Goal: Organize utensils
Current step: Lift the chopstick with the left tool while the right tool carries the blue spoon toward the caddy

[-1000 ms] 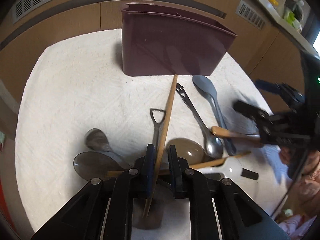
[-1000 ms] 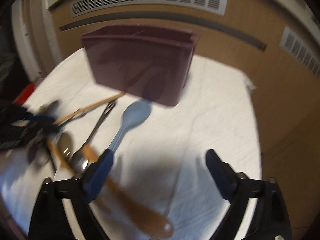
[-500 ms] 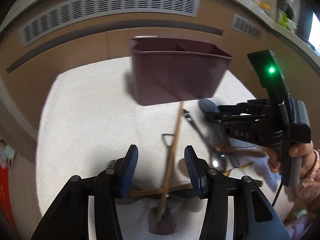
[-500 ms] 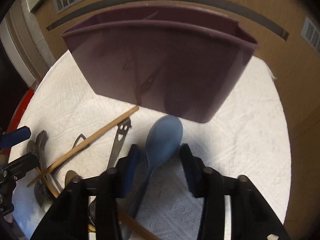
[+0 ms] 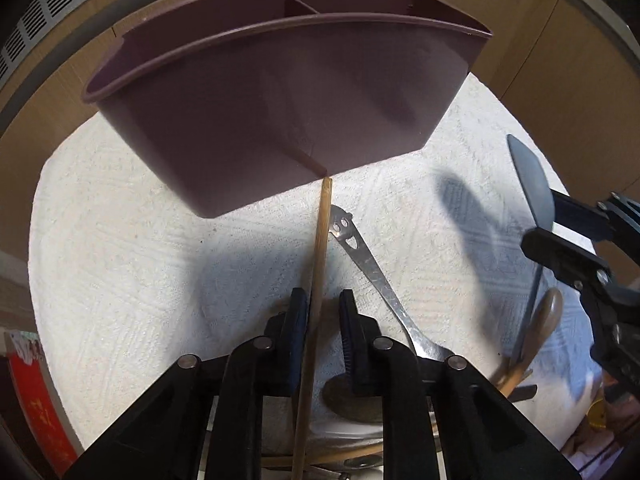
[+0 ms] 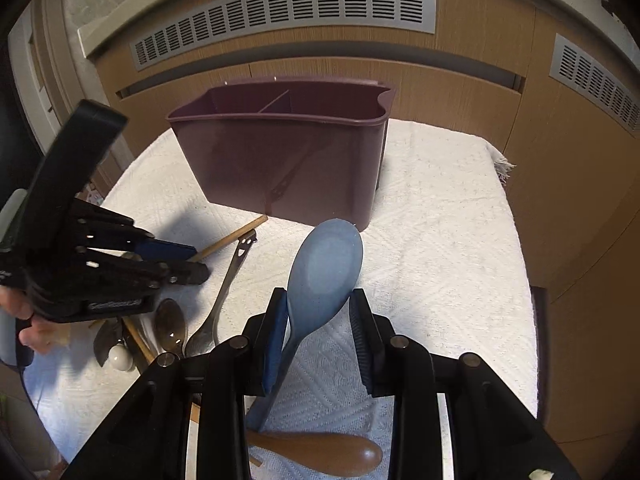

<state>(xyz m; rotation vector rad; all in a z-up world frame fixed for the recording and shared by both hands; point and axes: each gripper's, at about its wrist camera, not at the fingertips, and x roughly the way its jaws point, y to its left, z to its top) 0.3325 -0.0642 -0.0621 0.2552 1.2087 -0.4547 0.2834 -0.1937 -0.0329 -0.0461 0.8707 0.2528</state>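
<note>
Utensils before the maroon caddy (image 6: 288, 168) on the white-clothed table (image 6: 440, 240).

Blue spoon (image 6: 324, 268) lifted in front of the caddy, handle against one finger of the right gripper (image 6: 318, 320), jaws not visibly pinching it. Wooden stick (image 5: 318, 264) touching the caddy's base, between the left gripper (image 5: 323, 320) fingers, contact unclear. Metal spoon (image 5: 368, 260) just beside.
</note>
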